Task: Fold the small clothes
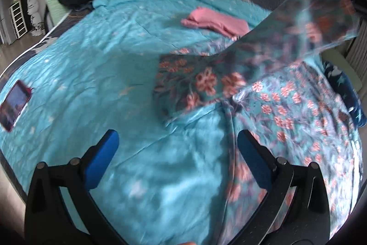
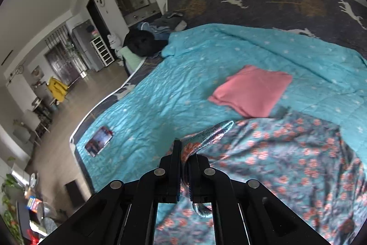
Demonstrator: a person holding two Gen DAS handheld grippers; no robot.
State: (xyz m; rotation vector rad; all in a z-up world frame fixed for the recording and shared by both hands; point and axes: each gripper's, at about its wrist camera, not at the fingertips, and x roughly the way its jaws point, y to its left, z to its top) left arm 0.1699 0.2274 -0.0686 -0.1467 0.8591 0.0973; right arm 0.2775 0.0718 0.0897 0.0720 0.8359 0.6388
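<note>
Right gripper (image 2: 185, 153) jaws pinch a corner of the teal floral-print thin fabric garment (image 2: 286, 164), lifting it off the turquoise quilted bed cover (image 1: 91, 61), left gripper (image 1: 177, 141) jaws spread and empty, folded pink cloth (image 2: 252, 90) beyond.

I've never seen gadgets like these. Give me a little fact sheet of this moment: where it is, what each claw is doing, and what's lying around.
place: bed covered by a turquoise quilt
left gripper: open, nothing between its blue pads, above the quilt
right gripper: shut on a pinched bit of the teal floral garment
floral garment: part raised, rest spread on the quilt
folded pink garment: lying flat beyond the floral one
red-edged phone: on the quilt near the bed's edge
dark clothes pile: at the far corner
</note>
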